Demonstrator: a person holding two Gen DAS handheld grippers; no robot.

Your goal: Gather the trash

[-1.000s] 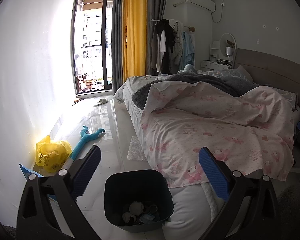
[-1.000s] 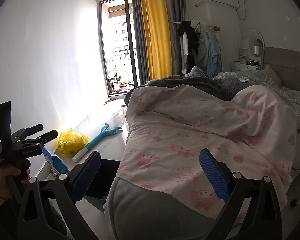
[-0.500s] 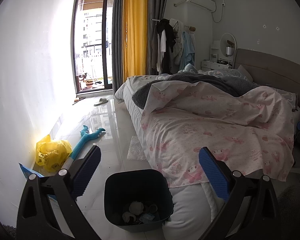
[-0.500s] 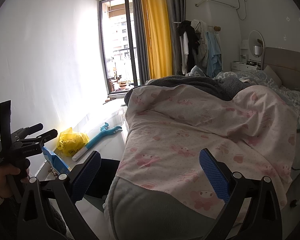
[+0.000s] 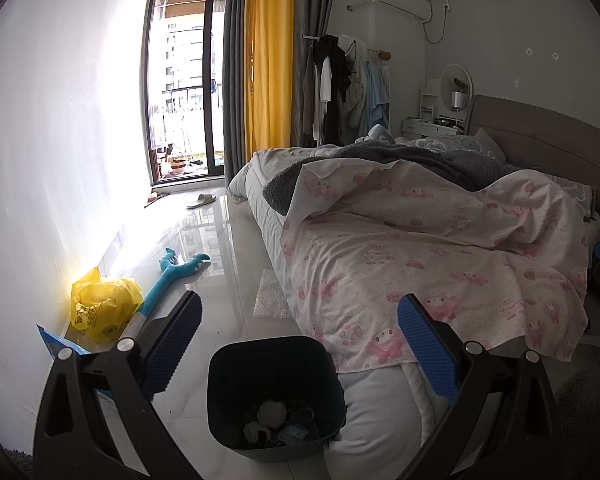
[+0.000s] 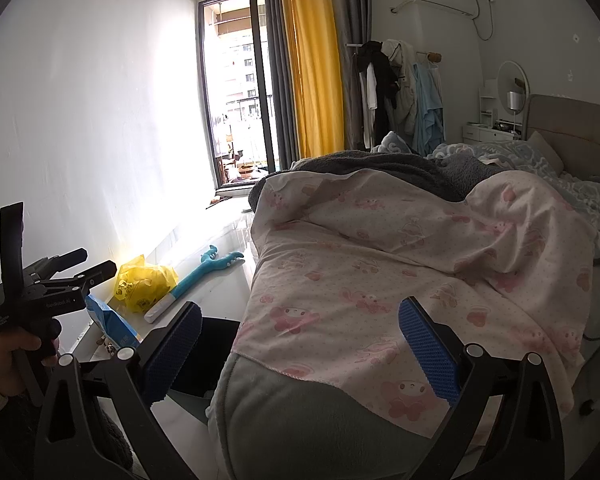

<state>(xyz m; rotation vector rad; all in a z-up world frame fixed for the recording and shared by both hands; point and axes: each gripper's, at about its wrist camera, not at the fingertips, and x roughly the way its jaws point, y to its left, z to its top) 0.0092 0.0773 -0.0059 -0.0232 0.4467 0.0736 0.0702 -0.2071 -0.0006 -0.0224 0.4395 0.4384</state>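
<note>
— Trash first: where does it lie from your jaws?

— Ahead and to my left, along the foot of the white wall. The yellow plastic bag (image 5: 102,306) sits crumpled on the floor, with a blue packet (image 5: 58,345) just nearer to me, against the wall. A piece of bubble wrap (image 5: 272,300) lies flat beside the bed (image 5: 440,240).

— And the bin?

— The dark bin (image 5: 274,394) stands directly below my left gripper (image 5: 300,344), between its fingers in that view, with a few scraps already in the bottom.

— Which hand is nearer the bag?

— My left, I judge. From the right wrist view the left gripper (image 6: 66,270) points toward the yellow plastic bag (image 6: 144,282), while my right gripper (image 6: 300,354) hangs over the corner of the bed, well apart from the wall.

— Jaws?

— Both spread wide, nothing held in either.

— Any long axis to mind?

— The bag is a shapeless lump, so none that matters. The teal stick (image 5: 172,276) beside it runs away from me along the floor; I cannot tell whether it counts as trash.
</note>
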